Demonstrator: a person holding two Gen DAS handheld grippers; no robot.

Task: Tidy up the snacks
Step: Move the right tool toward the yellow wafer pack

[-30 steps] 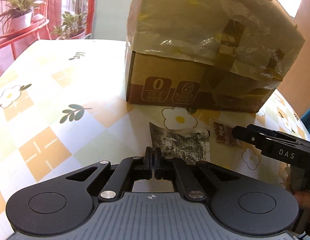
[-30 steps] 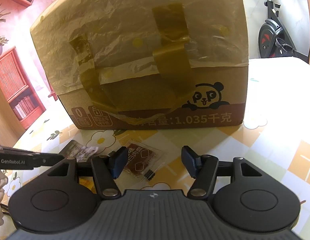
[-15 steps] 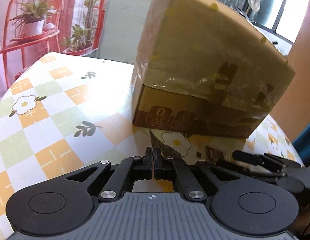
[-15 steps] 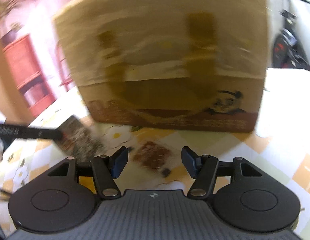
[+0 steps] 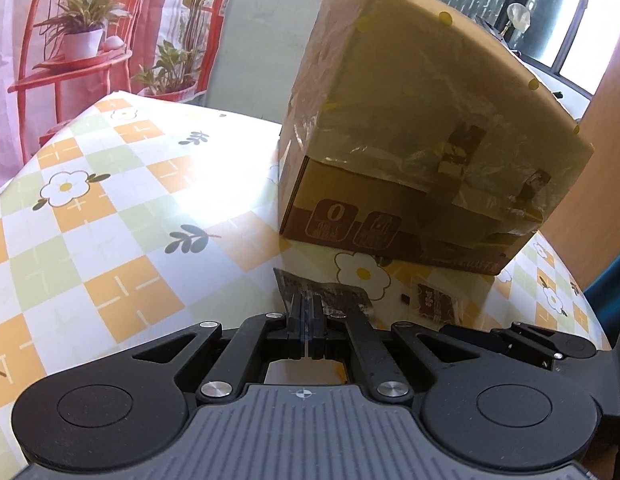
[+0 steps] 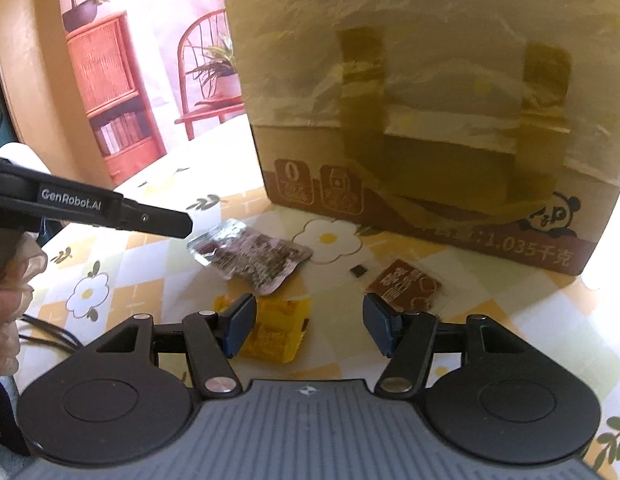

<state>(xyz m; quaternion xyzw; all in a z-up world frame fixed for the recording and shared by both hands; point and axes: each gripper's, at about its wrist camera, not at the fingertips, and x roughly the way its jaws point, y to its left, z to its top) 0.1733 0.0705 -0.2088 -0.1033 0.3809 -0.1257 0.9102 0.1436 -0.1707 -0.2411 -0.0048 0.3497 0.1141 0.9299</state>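
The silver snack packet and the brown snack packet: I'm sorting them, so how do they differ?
The silver snack packet is the larger and crinkled, with one end raised; the brown snack packet is smaller and lies flat. The silver one sits nearer the left tool, the brown one nearer the right tool's right finger. Both lie before the cardboard box.

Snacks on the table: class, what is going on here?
A person holds a gripper in each hand over a flowered table. The left gripper is shut on a silver packet, near a taped box. The right gripper is open above a yellow packet, with a brown packet lying close.
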